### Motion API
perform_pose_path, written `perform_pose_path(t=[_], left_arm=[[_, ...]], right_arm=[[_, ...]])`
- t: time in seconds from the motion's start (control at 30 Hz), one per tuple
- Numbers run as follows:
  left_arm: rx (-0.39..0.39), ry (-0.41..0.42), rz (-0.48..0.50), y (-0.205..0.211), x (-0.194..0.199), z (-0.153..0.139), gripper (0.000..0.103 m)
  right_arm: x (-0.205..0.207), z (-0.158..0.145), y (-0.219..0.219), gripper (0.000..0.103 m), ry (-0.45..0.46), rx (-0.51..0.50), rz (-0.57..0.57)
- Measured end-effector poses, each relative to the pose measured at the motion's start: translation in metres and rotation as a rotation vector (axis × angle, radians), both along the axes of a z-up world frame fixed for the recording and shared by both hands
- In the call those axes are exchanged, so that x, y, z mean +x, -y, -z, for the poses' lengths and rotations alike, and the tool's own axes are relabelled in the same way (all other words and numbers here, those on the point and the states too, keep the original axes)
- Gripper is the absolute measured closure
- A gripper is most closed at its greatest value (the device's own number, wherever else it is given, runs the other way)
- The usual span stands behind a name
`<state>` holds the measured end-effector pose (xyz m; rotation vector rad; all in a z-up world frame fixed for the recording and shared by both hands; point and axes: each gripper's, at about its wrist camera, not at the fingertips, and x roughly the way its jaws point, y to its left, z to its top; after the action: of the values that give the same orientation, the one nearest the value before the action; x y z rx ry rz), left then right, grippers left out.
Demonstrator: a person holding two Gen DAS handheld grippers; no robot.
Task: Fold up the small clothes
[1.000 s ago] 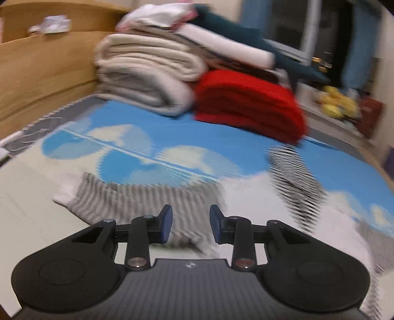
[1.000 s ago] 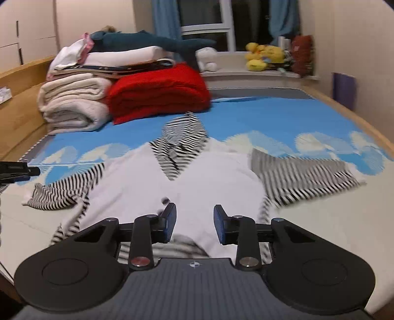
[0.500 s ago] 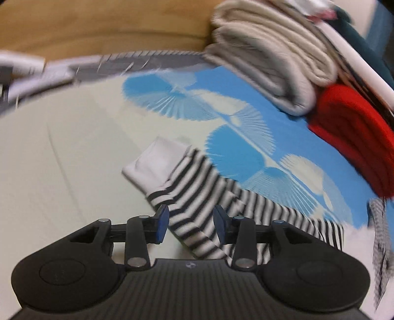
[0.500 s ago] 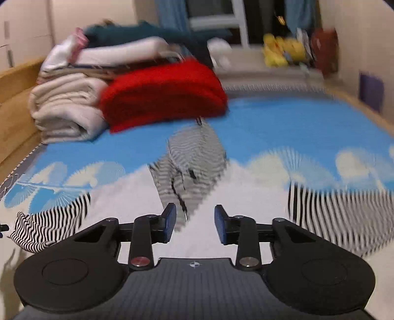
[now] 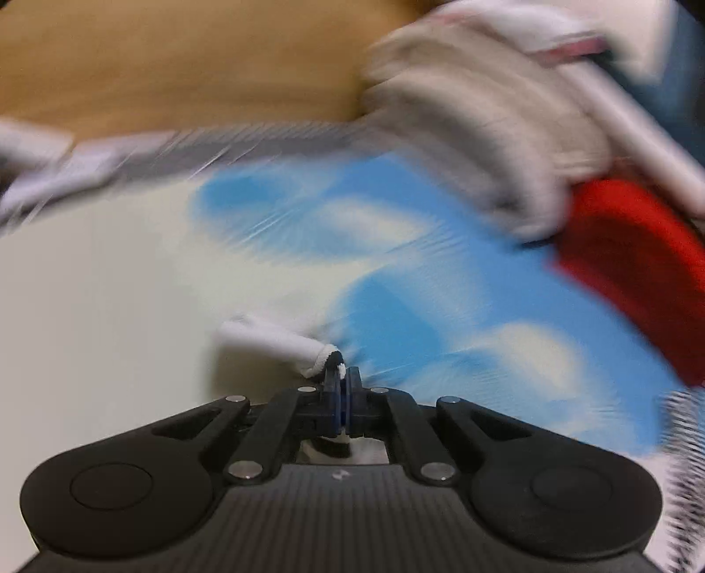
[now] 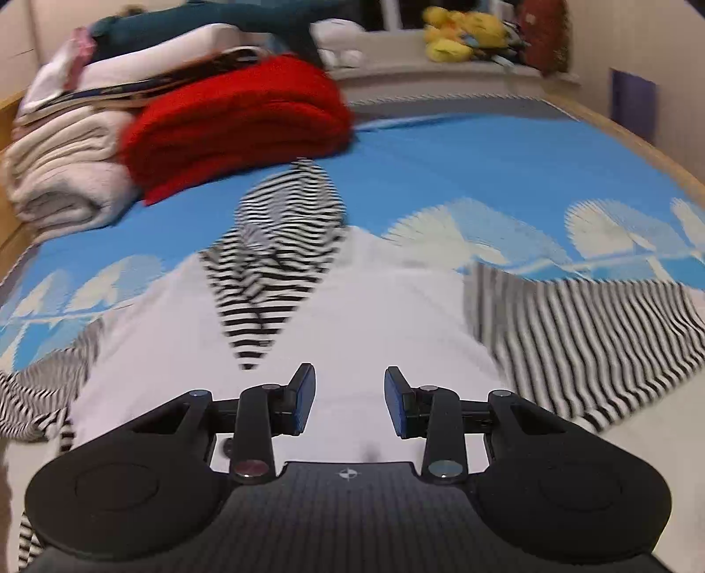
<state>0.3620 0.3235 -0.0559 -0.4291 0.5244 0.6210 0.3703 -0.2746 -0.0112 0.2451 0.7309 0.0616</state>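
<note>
No legible text anywhere.

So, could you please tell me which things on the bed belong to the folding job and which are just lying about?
Part of the job:
- hooded top, spread flat
- its striped sleeve's white cuff, pinched in the left gripper
- right gripper, jaws open over the top

Just lying about:
- red blanket
- beige blankets
- yellow plush toys

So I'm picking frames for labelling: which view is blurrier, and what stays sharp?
Left wrist view: heavy smear over the folded red blanket; only the left gripper, shut on the white sleeve cuff, is crisp. Right wrist view: milder blur; the open right gripper is sharp.
</note>
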Motion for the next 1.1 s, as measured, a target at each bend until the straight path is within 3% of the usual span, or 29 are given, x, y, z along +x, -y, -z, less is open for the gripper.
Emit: perform_pose_path(t=[0.1, 0.23, 0.27, 0.3, 0.33, 0.43, 0.57, 0.7, 0.8, 0.87, 0.97, 1.1], left_arm=[[0.013, 0.141, 0.238, 0.087, 0.011, -0.047, 0.102], [-0.106, 0.243, 0.623, 0.233, 0.012, -0.077, 0.101], [-0.163, 0.226, 0.729, 0.265, 0.014, -0.075, 0.087], [-0.243, 0.175, 0.862, 0.296, 0.019, -0.071, 0.077], [-0.289, 0.139, 0.923, 0.314, 0.020, -0.068, 0.071], [-0.286, 0.147, 0.875, 0.323, 0.011, -0.080, 0.068], [-0.199, -0.037, 0.644, 0.302, 0.020, -0.088, 0.068], [-0.174, -0.060, 0.508, 0.272, 0.013, -0.062, 0.059], [-0.134, -0.239, 0.440, 0.251, 0.033, -0.037, 0.060], [-0.153, -0.242, 0.424, 0.239, 0.042, -0.028, 0.060], [-0.085, -0.285, 0.439, 0.243, 0.051, -0.019, 0.060], [-0.074, -0.322, 0.482, 0.249, 0.057, -0.013, 0.059]], right_arm=[[0.002, 0.002, 0.018, 0.066, -0.026, 0.048, 0.070], [0.001, 0.003, 0.035, 0.066, -0.029, 0.066, 0.136], [0.002, 0.004, 0.037, 0.066, -0.031, 0.075, 0.145], [0.002, 0.005, 0.041, 0.066, -0.035, 0.090, 0.153], [0.004, 0.006, 0.045, 0.066, -0.040, 0.108, 0.160], [0.008, 0.009, 0.057, 0.066, -0.054, 0.158, 0.188], [0.015, 0.017, 0.068, 0.066, -0.083, 0.208, 0.221], [0.026, 0.034, 0.070, 0.066, -0.129, 0.276, 0.228], [0.037, 0.053, 0.065, 0.066, -0.177, 0.316, 0.219], [0.045, 0.066, 0.062, 0.066, -0.202, 0.347, 0.221], [0.062, 0.086, 0.056, 0.066, -0.255, 0.356, 0.238], [0.076, 0.101, 0.048, 0.066, -0.279, 0.367, 0.264]])
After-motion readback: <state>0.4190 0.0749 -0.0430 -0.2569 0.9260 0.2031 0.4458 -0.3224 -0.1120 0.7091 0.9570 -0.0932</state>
